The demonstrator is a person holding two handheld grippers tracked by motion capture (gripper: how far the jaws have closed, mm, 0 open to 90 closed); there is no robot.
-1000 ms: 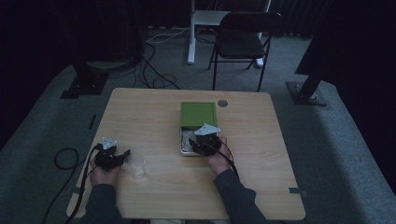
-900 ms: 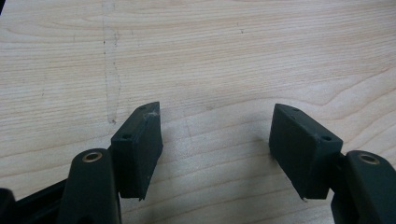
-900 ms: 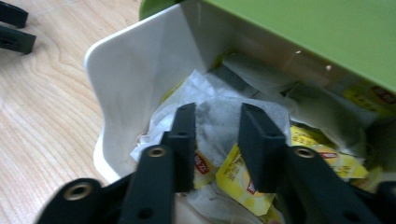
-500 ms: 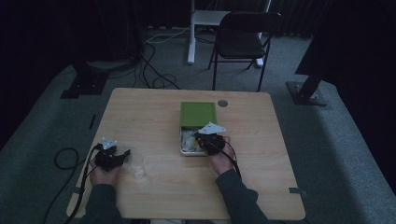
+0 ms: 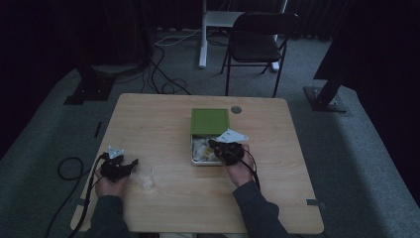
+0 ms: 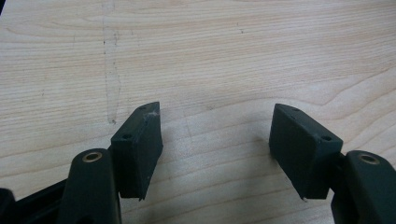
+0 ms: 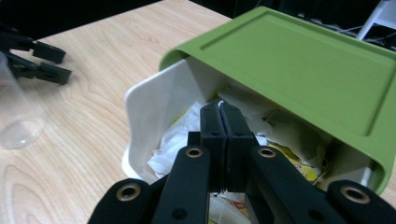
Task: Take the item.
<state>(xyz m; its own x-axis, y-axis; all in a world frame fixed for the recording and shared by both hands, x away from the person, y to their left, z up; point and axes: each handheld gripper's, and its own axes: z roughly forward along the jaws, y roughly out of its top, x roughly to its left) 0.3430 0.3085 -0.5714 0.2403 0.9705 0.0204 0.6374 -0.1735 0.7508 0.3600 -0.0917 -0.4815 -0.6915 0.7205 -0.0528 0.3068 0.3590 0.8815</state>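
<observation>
This looks like a recording studio or lab set-up rather than a home. A light wooden table with rounded corners (image 5: 163, 119) stands alone on grey carpet (image 5: 44, 129), ringed by black curtains (image 5: 59, 29) that shut out the surroundings. Black metal stand bases (image 5: 91, 89) rest on the carpet to either side, and loose black cables (image 5: 163, 74) trail across the floor behind the table. A black folding chair (image 5: 257, 44) and the white leg of a desk (image 5: 203, 34) sit at the back. The lighting is dim.
</observation>
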